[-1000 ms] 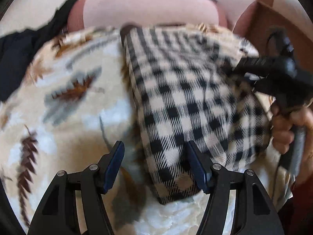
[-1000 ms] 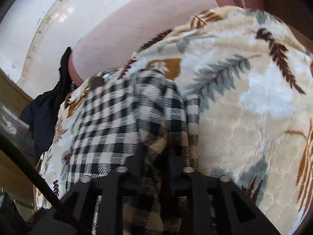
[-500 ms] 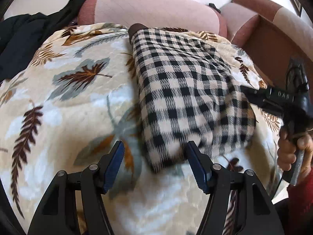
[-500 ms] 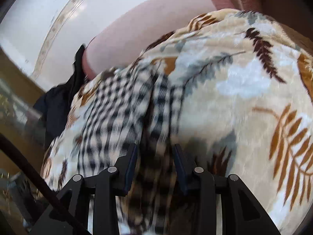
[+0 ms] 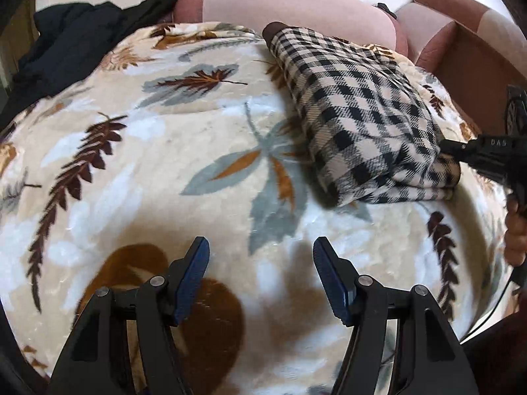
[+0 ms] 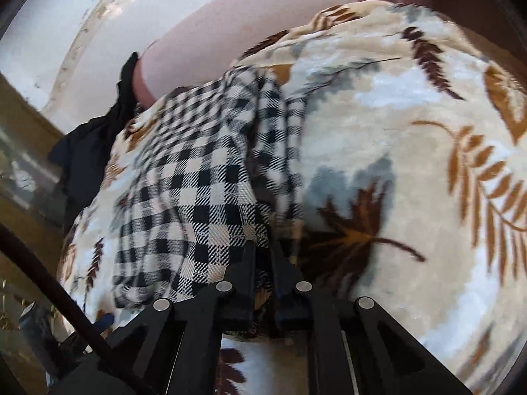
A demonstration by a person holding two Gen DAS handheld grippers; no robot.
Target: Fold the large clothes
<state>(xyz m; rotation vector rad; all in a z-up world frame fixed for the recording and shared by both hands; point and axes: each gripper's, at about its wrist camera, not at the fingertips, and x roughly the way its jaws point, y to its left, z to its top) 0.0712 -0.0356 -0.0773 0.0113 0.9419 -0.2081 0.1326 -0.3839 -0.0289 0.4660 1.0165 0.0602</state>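
A black-and-white checked garment (image 5: 359, 115) lies folded in a thick bundle on a leaf-patterned blanket (image 5: 158, 151). My left gripper (image 5: 260, 263) is open and empty, held above the blanket, well short of the bundle's near corner. My right gripper (image 5: 443, 148) comes in from the right and touches the bundle's right edge. In the right wrist view the right gripper (image 6: 263, 250) is shut on the checked garment (image 6: 204, 177), with cloth pinched between the fingers.
A dark garment (image 5: 75, 42) is piled at the blanket's far left. A pink sofa backrest (image 5: 290, 3) runs behind, and an armrest (image 5: 461, 39) stands at the right. A dark cable (image 6: 49, 283) crosses the lower left of the right wrist view.
My left gripper has pulled back from the checked bundle, which had sat between its open fingers. My right gripper, briefly opened, has shut again on the bundle's right edge.
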